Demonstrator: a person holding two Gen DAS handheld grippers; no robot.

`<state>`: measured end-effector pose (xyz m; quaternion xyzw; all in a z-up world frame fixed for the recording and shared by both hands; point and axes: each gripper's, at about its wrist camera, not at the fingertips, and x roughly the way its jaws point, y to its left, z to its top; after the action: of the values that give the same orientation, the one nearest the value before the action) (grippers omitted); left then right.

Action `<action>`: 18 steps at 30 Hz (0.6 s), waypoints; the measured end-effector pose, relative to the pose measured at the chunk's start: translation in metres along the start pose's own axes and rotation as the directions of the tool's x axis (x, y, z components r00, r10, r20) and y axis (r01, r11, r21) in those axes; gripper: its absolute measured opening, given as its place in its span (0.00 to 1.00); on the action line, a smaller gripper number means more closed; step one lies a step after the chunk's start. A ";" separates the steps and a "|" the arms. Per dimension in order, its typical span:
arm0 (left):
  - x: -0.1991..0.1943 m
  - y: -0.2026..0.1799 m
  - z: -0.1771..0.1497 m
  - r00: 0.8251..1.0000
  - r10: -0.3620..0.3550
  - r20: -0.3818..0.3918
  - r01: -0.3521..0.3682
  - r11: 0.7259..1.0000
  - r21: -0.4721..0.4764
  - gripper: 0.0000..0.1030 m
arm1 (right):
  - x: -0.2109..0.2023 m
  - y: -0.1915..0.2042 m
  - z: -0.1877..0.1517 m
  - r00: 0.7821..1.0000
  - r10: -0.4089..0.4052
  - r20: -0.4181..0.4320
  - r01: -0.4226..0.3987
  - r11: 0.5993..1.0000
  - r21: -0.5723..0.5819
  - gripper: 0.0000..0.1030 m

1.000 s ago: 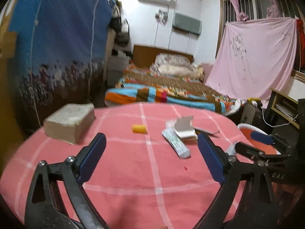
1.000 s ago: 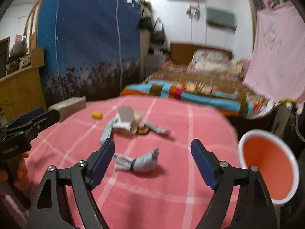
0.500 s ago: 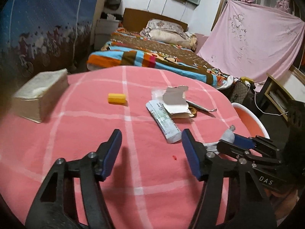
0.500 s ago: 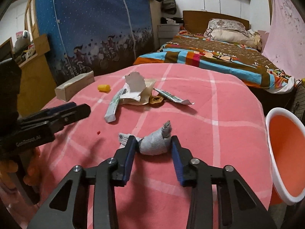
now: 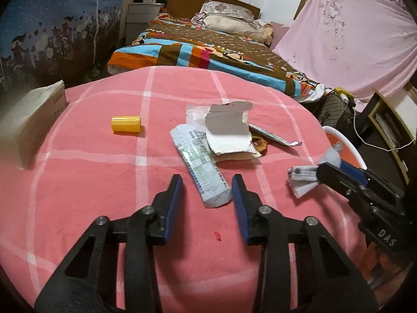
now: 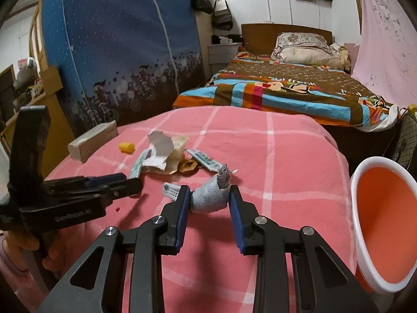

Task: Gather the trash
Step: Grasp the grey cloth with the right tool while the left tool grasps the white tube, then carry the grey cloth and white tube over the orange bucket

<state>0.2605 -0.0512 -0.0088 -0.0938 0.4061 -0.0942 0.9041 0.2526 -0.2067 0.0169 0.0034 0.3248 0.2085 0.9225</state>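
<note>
A pink checked bench (image 5: pixel 104 182) stands before a bed (image 6: pixel 286 88). The right gripper (image 6: pixel 207 204) has its jaws pinching a crumpled grey wrapper (image 6: pixel 208 199), beside an orange bin (image 6: pixel 385 224). The left gripper (image 5: pixel 207 203) has its jaws spread around the near end of a pale tube packet (image 5: pixel 200 167).

Grey wad (image 6: pixel 209 198): crumpled, twisted tip up, striped white end to its left; pinched between the right tongs (image 6: pixel 207 203), near right on the counter (image 6: pixel 286 172). Tube (image 5: pixel 200 167): flattened, pale green-white print, lying lengthwise, near end between the left tongs (image 5: pixel 206 203) but not touched. Torn card (image 5: pixel 229 127) overlaps tube's far end. Brown scrap (image 5: pixel 259 143) and flat wrapper (image 5: pixel 273 137) just right of card. Yellow cap (image 5: pixel 126 123) on its side, far left. Orange bin (image 6: pixel 385 221), white rim, off counter's right edge.
</note>
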 end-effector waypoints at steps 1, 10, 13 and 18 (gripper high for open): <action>0.000 -0.001 0.000 1.000 0.007 -0.004 -0.007 1.000 -0.003 0.11 | -0.001 -0.002 -0.001 1.000 0.005 0.004 -0.005 1.000 0.006 0.27; -0.014 0.002 -0.013 0.999 -0.008 0.045 0.008 1.000 -0.017 0.09 | -0.005 -0.005 -0.005 0.999 0.016 0.033 -0.016 1.000 0.014 0.27; -0.027 -0.001 -0.019 0.994 -0.019 0.109 0.019 1.000 0.001 0.09 | -0.013 -0.007 -0.007 0.997 0.033 0.071 -0.035 0.999 0.025 0.27; -0.051 -0.010 -0.021 0.971 -0.015 0.238 0.004 0.999 0.048 0.09 | -0.030 -0.009 -0.010 0.985 0.043 0.165 -0.049 0.998 0.036 0.27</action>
<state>0.2101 -0.0500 0.0163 -0.0851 0.2917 -0.0961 0.9479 0.2293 -0.2277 0.0259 0.0466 0.2515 0.2221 0.9409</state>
